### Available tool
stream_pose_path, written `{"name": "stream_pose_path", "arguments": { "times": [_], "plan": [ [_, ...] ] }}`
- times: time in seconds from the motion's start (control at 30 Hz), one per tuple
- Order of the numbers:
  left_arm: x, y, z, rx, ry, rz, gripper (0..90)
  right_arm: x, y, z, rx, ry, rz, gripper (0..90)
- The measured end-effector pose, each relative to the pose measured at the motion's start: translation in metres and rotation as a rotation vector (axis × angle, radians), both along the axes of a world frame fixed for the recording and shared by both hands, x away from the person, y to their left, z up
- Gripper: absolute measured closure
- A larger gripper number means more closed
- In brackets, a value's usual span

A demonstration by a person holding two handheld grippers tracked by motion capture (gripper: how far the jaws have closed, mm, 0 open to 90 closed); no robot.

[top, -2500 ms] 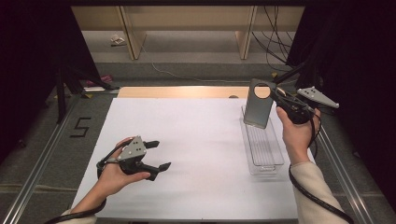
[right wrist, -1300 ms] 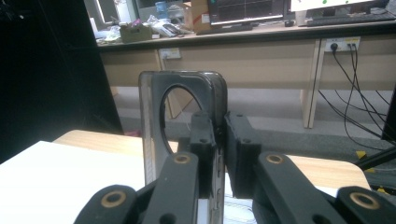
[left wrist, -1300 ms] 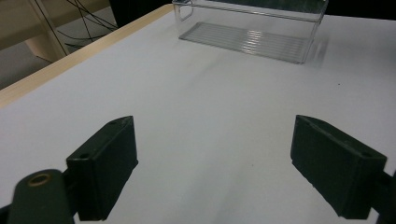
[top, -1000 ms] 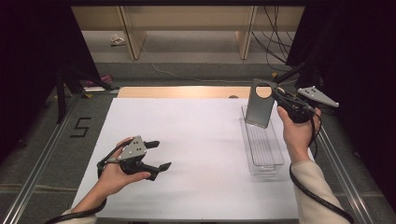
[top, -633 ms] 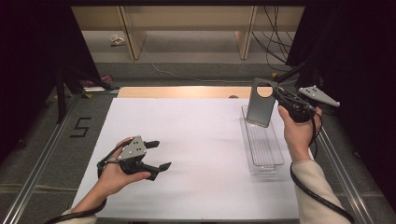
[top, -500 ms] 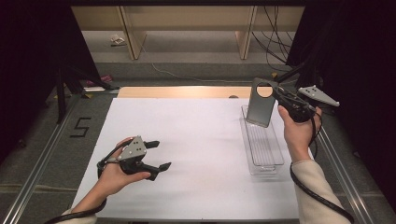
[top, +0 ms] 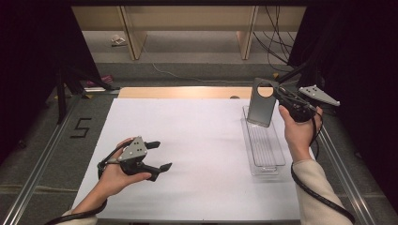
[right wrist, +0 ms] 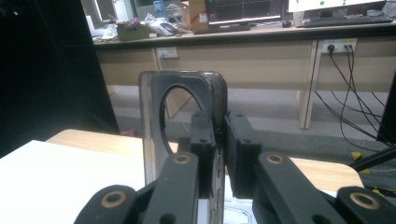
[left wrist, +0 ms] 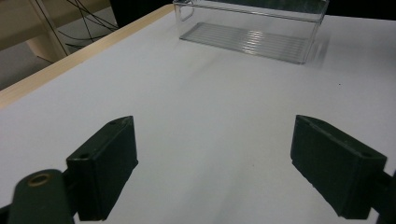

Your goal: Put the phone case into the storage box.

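The white rectangular worktop (top: 197, 140) carries a clear, ribbed plastic tray (top: 270, 161) on its right half, lying lengthwise away from the person. A dark grey translucent flat panel with a round hole near its top (top: 261, 108) stands roughly upright over the far end of that tray; whether its lower edge touches the tray floor cannot be told. In the right gripper view the same panel (right wrist: 161, 126) rises directly ahead, its hole edge on the jaw side. The right gripper (top: 278, 93) is clamped on the panel's upper right edge, jaws drawn together with the panel between them, held in a raised hand beside the tray's far right corner. The left gripper (top: 158, 155) rests near the worktop's near left part, well apart from the tray, its jaws spread wide with nothing between them.
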State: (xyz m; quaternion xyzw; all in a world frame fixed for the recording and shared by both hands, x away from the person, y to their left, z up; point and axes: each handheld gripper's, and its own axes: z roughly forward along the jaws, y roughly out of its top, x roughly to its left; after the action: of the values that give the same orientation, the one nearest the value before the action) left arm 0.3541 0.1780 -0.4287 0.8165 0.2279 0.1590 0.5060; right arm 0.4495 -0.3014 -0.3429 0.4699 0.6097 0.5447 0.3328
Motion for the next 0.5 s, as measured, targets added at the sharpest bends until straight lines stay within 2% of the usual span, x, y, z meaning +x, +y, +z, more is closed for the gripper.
{"name": "stream_pose_path", "arguments": {
  "times": [0.5],
  "plan": [
    [0.0000, 0.0003, 0.0000, -0.001, 0.001, 0.002, 14.0, 0.0038, 0.0005, -0.0009, -0.004, 0.001, -0.001, 82.9]
  ]
}}
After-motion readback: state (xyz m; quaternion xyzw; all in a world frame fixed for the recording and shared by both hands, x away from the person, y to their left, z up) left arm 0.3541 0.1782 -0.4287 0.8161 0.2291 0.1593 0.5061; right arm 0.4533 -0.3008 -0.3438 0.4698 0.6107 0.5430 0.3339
